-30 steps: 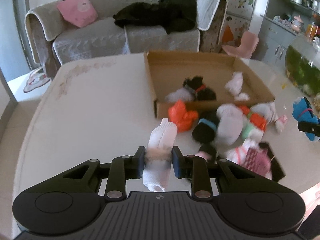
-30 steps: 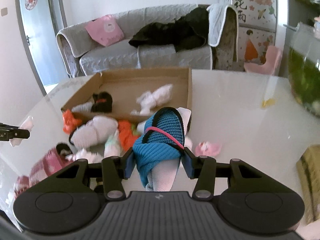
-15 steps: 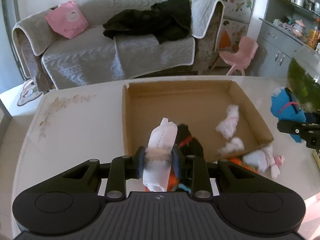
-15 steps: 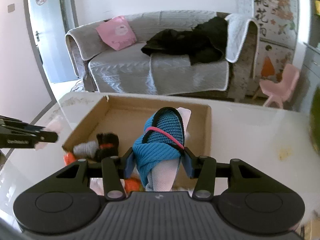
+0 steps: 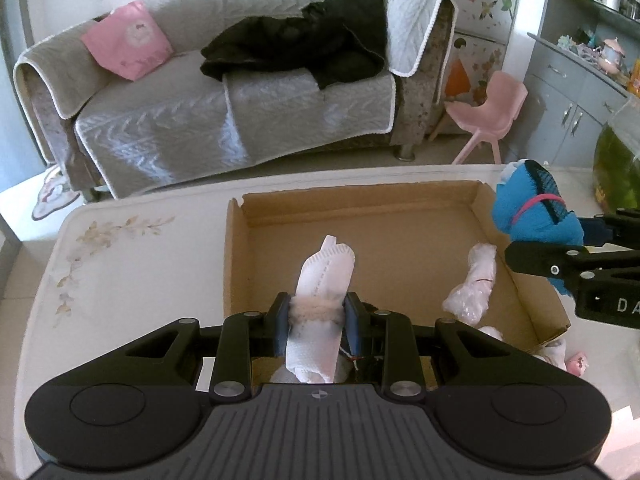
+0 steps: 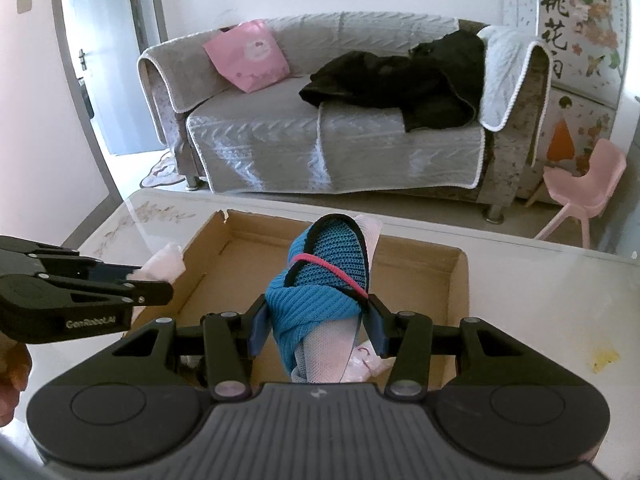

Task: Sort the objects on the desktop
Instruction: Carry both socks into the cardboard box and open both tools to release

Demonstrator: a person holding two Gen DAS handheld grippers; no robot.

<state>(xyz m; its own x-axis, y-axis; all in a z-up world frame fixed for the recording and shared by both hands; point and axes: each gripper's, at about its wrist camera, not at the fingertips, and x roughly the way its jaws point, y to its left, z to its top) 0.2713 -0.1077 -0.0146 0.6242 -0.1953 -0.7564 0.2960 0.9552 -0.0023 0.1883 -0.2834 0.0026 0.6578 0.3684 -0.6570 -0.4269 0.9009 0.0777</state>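
My left gripper [image 5: 316, 322] is shut on a white sock with a fuzzy pink cuff [image 5: 320, 276], held over the near left part of the shallow cardboard box [image 5: 236, 248]. My right gripper [image 6: 318, 324] is shut on a blue knitted sock bundle with a pink band [image 6: 324, 276], held over the same box [image 6: 460, 292]. In the left wrist view that blue bundle [image 5: 532, 212] hangs above the box's right wall. In the right wrist view the left gripper [image 6: 136, 280] reaches in from the left with the pale sock [image 6: 164, 266] in it. A white sock roll [image 5: 474, 284] lies inside the box.
The box sits on a pale glossy table [image 5: 120, 264]. A few small pink and white socks [image 5: 560, 354] lie beside the box's near right corner. A grey sofa [image 5: 200, 100] and a pink child's chair [image 5: 488, 116] stand beyond the table, a fish tank [image 5: 616, 172] at right.
Both grippers have travelled forward from the sock pile at the table's front to above the cardboard box, each keeping its sock. The pile has dropped almost out of view.
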